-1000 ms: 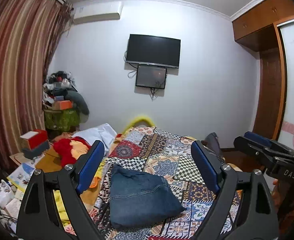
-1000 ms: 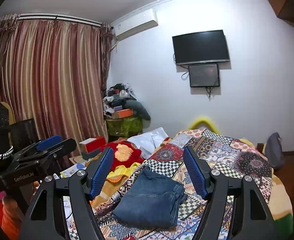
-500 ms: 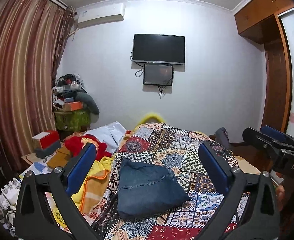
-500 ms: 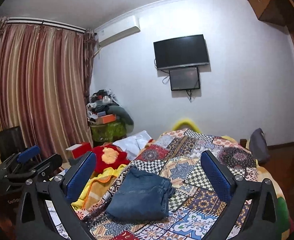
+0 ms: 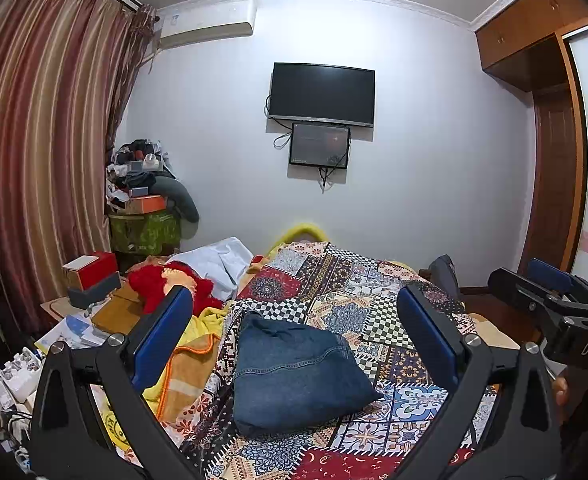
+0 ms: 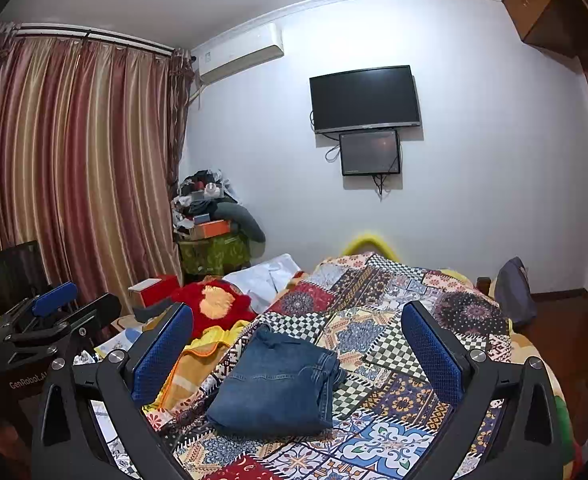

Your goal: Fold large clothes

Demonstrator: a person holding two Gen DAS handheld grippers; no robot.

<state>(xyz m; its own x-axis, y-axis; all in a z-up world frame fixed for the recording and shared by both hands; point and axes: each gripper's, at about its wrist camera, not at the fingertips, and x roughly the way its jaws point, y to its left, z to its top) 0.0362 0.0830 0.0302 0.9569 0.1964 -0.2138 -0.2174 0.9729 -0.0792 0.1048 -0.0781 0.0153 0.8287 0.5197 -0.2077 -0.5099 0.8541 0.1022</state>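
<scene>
Left wrist view shows the folded blue denim jeans [image 5: 294,372] lying as a compact bundle on the patchwork-patterned bedspread [image 5: 378,312], in the gap between the 2 blue-padded fingers of the left gripper [image 5: 294,344], whose jaws stand wide with nothing between the pads. In the right wrist view the right gripper [image 6: 296,356] is likewise spread wide and empty, and the jeans sit well ahead of it, touching neither pad.

Judging by the tidy rectangle, this garment looks finished; nothing on it seems left to do beyond setting it aside. A red fuzzy garment [image 6: 214,304], a yellow and orange blanket [image 5: 190,360] and a pale white cloth [image 5: 222,260] lie crumpled at the bed's left edge and may be next. Boxes and papers [image 5: 90,276] crowd that same side, so reaching there could snag; the bedspread to the right is free.
</scene>
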